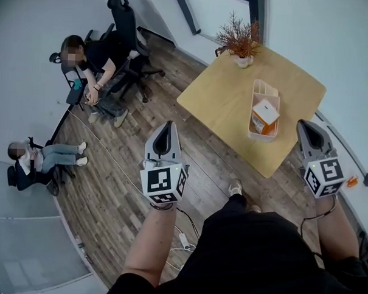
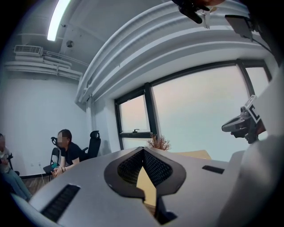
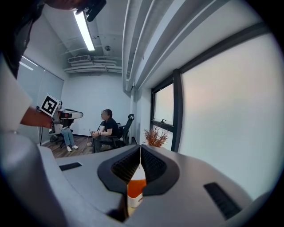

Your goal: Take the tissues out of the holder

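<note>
An orange and white tissue box (image 1: 265,113) stands in a white slotted holder (image 1: 260,88) on the light wooden table (image 1: 222,102). In the right gripper view, the tissue box (image 3: 135,188) shows through the gap below my shut jaws. I hold both grippers up in the air short of the table, touching nothing. My left gripper (image 1: 167,125) (image 2: 143,149) is shut and empty, to the left of the table's near corner. My right gripper (image 1: 305,125) (image 3: 140,146) is shut and empty, just right of the table's near right edge.
A dried plant in a white pot (image 1: 240,41) stands at the table's far corner. One person (image 1: 90,63) sits on an office chair at the back left, another (image 1: 34,158) further left. A cable with a power strip (image 1: 183,239) lies on the wooden floor.
</note>
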Available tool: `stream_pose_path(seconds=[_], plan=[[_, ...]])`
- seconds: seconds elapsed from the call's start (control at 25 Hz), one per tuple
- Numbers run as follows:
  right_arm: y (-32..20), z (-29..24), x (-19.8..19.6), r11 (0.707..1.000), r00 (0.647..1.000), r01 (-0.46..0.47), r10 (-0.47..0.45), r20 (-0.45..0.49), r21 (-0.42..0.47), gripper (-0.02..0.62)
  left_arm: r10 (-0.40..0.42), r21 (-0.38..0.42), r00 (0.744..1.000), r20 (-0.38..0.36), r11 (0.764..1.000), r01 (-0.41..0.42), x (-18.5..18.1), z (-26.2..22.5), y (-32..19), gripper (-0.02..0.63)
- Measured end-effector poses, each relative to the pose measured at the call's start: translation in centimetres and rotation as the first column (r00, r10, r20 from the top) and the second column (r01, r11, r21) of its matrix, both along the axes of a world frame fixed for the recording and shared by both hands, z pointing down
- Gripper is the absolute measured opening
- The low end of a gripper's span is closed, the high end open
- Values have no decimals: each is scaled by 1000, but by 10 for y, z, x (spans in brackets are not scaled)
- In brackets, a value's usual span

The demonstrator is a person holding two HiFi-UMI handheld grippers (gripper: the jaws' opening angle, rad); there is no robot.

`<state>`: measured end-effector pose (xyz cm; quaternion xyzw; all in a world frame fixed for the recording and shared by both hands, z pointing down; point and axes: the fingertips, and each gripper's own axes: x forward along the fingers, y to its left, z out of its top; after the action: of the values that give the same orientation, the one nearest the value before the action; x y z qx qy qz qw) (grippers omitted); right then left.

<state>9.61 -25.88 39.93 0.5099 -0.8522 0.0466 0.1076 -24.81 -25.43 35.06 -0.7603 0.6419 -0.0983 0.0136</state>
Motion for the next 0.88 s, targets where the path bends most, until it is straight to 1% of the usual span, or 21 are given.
stream_pose_path(seconds=[0.2, 0.32, 0.4, 0.48, 0.6, 0.68, 0.8, 0.88], plan=[[-21, 8, -8, 998, 999, -41, 40, -16, -38, 6, 59, -6, 998, -12, 998, -59, -3, 4, -46, 5], [-26, 9, -11, 997, 998, -58, 56, -36, -42, 7, 94, -11, 996, -12, 996, -94, 1, 14, -67, 5], [-28, 13, -11, 997, 996, -70, 68, -54, -41, 7, 116, -16, 993, -20, 993, -116, 6, 22, -77, 5], [-28, 17, -11, 996, 996, -78, 75, -52, -49, 8, 144, -23, 989, -23, 989, -145, 16, 29, -85, 5], [-29, 23, -16, 996, 997, -67, 65, -35, -67, 8, 179, -39, 984, -23, 983, -180, 28, 37, -95, 5], [-30, 30, -18, 995, 998, -54, 52, -34, -84, 8, 188, -55, 982, -22, 980, -189, 32, 44, -100, 5], [-37, 41, -19, 994, 999, -33, 31, -30, -102, 8, 180, -76, 983, -20, 981, -181, 33, 54, -108, 5], [-42, 48, -21, 995, 1000, -2, 0, -23, -99, 9, 168, -84, 986, -20, 982, -170, 34, 61, -111, 5]])
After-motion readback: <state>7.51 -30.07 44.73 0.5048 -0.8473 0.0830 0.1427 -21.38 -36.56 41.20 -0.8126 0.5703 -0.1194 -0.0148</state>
